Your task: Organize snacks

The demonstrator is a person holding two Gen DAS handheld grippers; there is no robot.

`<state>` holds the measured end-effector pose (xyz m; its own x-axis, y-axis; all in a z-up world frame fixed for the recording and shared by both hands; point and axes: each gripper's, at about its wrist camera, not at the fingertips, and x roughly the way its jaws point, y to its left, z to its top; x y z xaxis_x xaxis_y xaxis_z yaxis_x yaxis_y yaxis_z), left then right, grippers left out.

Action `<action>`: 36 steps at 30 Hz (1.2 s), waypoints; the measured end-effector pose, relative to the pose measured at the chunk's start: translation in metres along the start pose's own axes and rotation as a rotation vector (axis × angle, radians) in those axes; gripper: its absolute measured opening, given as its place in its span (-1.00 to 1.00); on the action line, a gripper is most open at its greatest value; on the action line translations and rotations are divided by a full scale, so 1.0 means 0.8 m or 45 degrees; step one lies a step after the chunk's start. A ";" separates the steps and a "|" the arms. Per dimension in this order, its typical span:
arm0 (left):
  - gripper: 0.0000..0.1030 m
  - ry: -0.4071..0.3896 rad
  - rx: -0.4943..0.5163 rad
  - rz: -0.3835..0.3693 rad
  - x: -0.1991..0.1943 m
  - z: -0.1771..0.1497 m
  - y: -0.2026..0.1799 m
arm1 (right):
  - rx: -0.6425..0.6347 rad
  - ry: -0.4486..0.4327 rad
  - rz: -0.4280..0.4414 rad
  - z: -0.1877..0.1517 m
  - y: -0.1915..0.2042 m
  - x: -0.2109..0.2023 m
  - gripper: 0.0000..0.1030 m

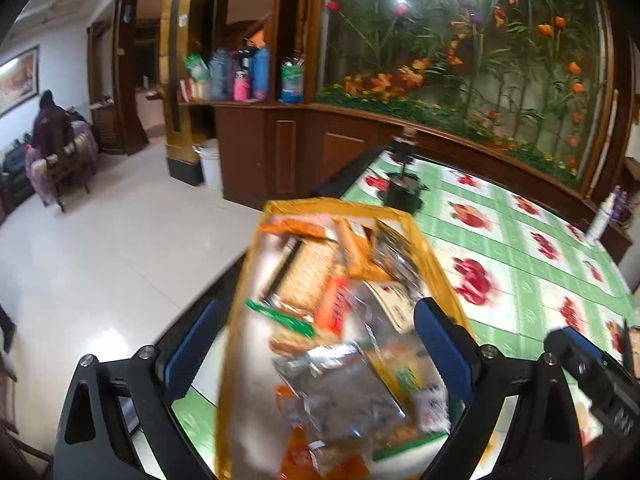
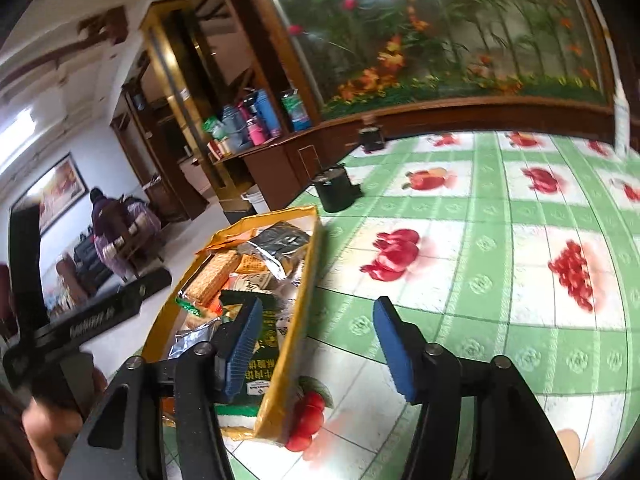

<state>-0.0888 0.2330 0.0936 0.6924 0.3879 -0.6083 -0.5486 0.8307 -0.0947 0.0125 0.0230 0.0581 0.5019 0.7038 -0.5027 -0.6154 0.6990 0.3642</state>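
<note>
A yellow-rimmed clear bin (image 1: 436,256) full of snack packets stands at the left edge of the table; it also shows in the right wrist view (image 2: 298,320). Inside lie a cracker pack (image 1: 310,276), orange packets (image 1: 352,252), silver foil packets (image 1: 340,384) and a dark green packet (image 2: 268,340). My left gripper (image 1: 316,344) is open, its blue fingers (image 1: 440,344) on either side of the bin. My right gripper (image 2: 316,344) is open and empty, its left finger (image 2: 242,344) over the bin, its right finger over the tablecloth.
The table has a green checked cloth with fruit prints (image 2: 500,280). A black tripod base (image 2: 336,190) stands near the far left edge. A white spray bottle (image 1: 600,216) stands at the right. Beyond are a wooden cabinet (image 1: 280,152), tiled floor and a seated person (image 1: 52,128).
</note>
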 end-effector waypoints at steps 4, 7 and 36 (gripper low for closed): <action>0.88 0.013 0.016 -0.020 -0.004 -0.013 0.000 | 0.086 0.021 0.037 -0.003 -0.017 -0.009 0.31; 0.88 -0.015 0.068 -0.017 -0.010 -0.017 0.004 | 0.102 0.034 0.051 -0.006 -0.021 -0.012 0.31; 1.00 -0.230 0.072 -0.052 -0.073 -0.040 0.014 | -0.088 0.079 -0.040 -0.028 0.017 -0.015 0.64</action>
<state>-0.1506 0.2067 0.1030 0.7892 0.4146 -0.4531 -0.4947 0.8663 -0.0691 -0.0153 0.0208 0.0517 0.4843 0.6713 -0.5611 -0.6417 0.7085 0.2936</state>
